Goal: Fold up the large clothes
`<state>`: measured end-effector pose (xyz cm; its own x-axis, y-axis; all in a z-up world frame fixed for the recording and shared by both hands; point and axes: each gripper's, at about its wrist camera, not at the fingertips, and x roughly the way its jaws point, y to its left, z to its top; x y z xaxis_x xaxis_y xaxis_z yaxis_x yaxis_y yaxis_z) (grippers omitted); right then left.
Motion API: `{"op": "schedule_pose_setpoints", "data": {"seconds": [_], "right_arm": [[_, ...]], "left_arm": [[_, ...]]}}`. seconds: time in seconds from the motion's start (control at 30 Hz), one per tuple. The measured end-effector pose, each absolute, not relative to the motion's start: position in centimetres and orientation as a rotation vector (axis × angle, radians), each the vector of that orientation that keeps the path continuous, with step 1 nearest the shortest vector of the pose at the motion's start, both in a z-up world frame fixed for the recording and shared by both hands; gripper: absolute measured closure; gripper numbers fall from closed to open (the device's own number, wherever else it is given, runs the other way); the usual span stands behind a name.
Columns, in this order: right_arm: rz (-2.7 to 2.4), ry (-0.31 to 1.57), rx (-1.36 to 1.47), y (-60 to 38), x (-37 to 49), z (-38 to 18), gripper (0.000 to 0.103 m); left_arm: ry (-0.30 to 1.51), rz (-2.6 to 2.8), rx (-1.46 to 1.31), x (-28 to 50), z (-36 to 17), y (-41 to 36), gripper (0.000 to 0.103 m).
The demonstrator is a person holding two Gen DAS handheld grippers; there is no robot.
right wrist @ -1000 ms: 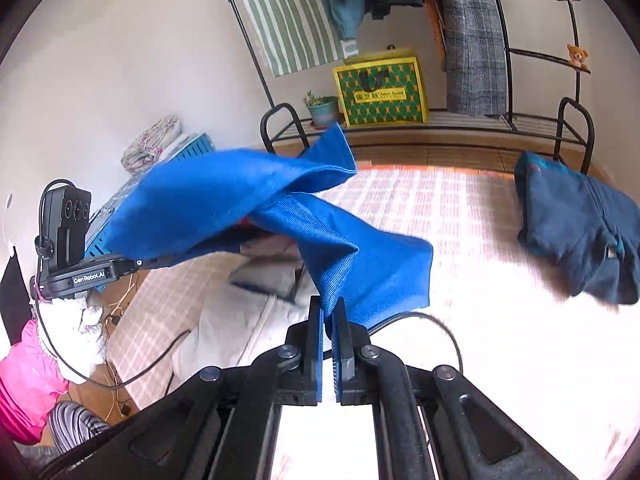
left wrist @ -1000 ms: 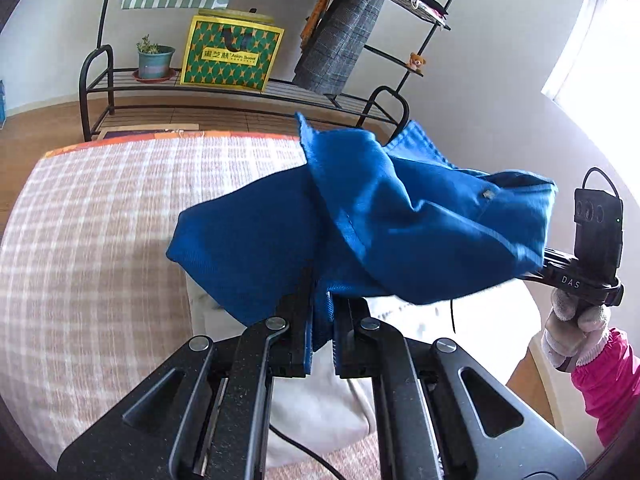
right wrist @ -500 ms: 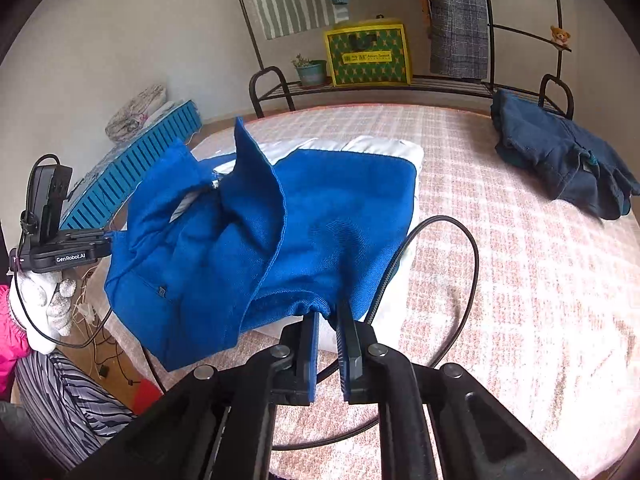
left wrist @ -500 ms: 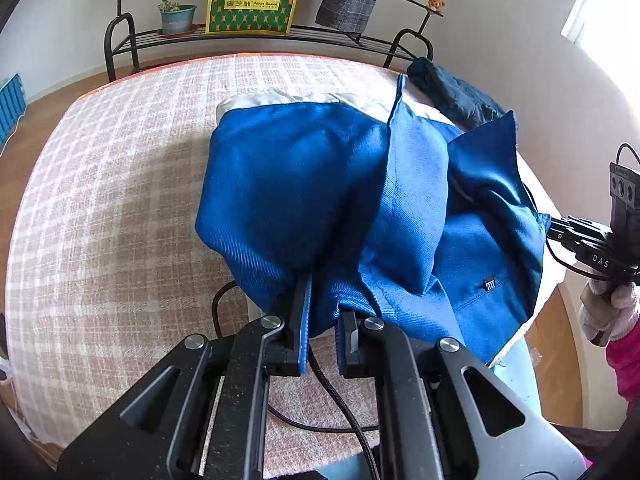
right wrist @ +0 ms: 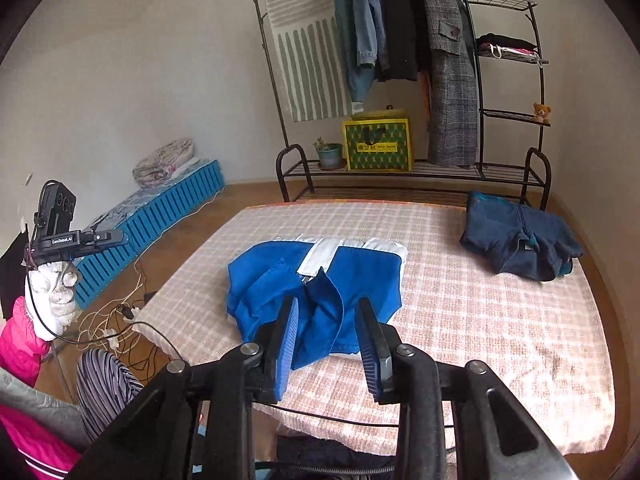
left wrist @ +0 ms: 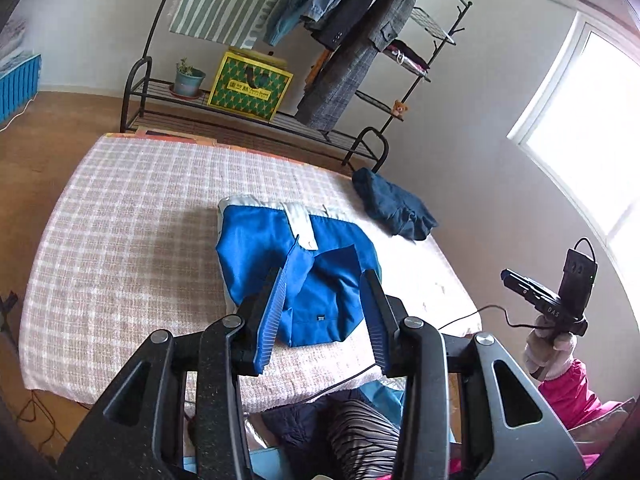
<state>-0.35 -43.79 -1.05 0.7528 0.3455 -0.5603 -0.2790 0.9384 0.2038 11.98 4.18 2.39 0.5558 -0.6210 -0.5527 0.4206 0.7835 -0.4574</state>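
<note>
A bright blue garment with white trim (left wrist: 256,256) lies loosely folded and rumpled on the checked bed cover (left wrist: 132,240). My left gripper (left wrist: 322,320) hangs above the bed's near edge. Its jaws are opening and nothing sits between the blue pads. In the right wrist view the same garment (right wrist: 272,280) lies beyond my right gripper (right wrist: 328,344), whose jaws are opening too, with nothing between them. Each view shows the other gripper off to the side in a gloved hand: the right gripper (left wrist: 508,278) and the left gripper (right wrist: 118,235).
A dark navy garment (right wrist: 516,236) lies bunched at the bed's far right corner. Behind the bed stands a black clothes rack (right wrist: 412,172) with hung coats, a yellow-green bag (right wrist: 378,146) and a potted plant. A black cable (left wrist: 460,320) crosses the near edge. Blue slatted crates (right wrist: 160,212) line the left wall.
Both grippers have let go of the blue garment, which now lies on the bed. Both have pulled back and risen, and their jaws have spread apart.
</note>
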Motion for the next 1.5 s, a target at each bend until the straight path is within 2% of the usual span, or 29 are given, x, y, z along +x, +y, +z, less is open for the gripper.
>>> {"op": "schedule_pose_setpoints", "data": {"seconds": [0.1, 0.13, 0.17, 0.23, 0.3, 0.7, 0.83, 0.97, 1.03, 1.07, 1.13, 1.17, 1.23, 1.3, 1.33, 1.37, 1.5], "right_arm": [[0.352, 0.576, 0.112, -44.1, -2.2, 1.9, 0.071], [0.353, 0.561, 0.118, -44.2, -2.6, 2.7, 0.069], [0.359, 0.548, 0.126, -44.3, -2.8, 3.4, 0.062], [0.374, 0.531, 0.150, -44.5, -2.8, 4.1, 0.053], [0.366, 0.530, 0.147, -44.5, -2.2, 3.6, 0.052], [0.315, 0.845, 0.232, -45.5, 9.6, -11.8, 0.049], [0.305, 0.921, 0.259, -45.7, 13.6, -17.0, 0.046], [0.309, 0.978, 0.357, -46.1, 17.0, -21.1, 0.046], [0.321, 0.995, 0.424, -46.3, 18.2, -22.3, 0.051], [0.341, 1.000, 0.455, -46.3, 18.6, -22.8, 0.060], [0.368, 1.014, 0.484, -46.0, 19.2, -23.4, 0.068], [0.386, 1.015, 0.489, -45.8, 19.4, -23.4, 0.069], [0.414, 1.021, 0.501, -45.4, 19.6, -23.5, 0.070], [0.440, 1.022, 0.515, -45.1, 19.7, -23.7, 0.081], [0.441, 1.026, 0.518, -45.0, 19.7, -23.7, 0.095], [0.439, 1.031, 0.525, -45.1, 19.7, -23.7, 0.101], [0.489, 1.001, 0.659, -47.1, 19.1, -22.4, 0.103]], "left_arm": [[0.673, -0.643, -0.277, 9.9, 7.3, 4.8, 0.059], [0.655, -0.641, -0.274, 9.6, 8.6, 4.9, 0.052], [0.644, -0.641, -0.276, 9.5, 9.4, 5.0, 0.049], [0.631, -0.642, -0.282, 9.9, 10.2, 5.0, 0.049], [0.635, -0.624, -0.276, 11.1, 9.4, 4.6, 0.049], [0.940, -0.455, -0.381, 26.0, -9.9, 2.9, 0.048], [1.012, -0.444, -0.401, 29.3, -14.6, 2.4, 0.048], [1.057, -0.487, -0.533, 31.7, -17.7, 2.6, 0.048], [1.071, -0.508, -0.590, 32.5, -18.8, 2.6, 0.048], [1.080, -0.529, -0.606, 32.9, -19.2, 2.4, 0.048], [1.091, -0.551, -0.635, 33.5, -19.6, 2.1, 0.050], [1.092, -0.572, -0.660, 33.7, -19.9, 2.0, 0.069], [1.126, -0.584, -0.698, 34.0, -20.8, 1.6, 0.093], [1.147, -0.583, -0.718, 33.9, -21.6, 1.2, 0.097], [1.159, -0.581, -0.725, 33.7, -21.7, 1.1, 0.099], [1.163, -0.581, -0.739, 33.4, -21.6, 1.0, 0.100], [1.142, -0.622, -0.821, 31.7, -20.4, 1.8, 0.102]]}}
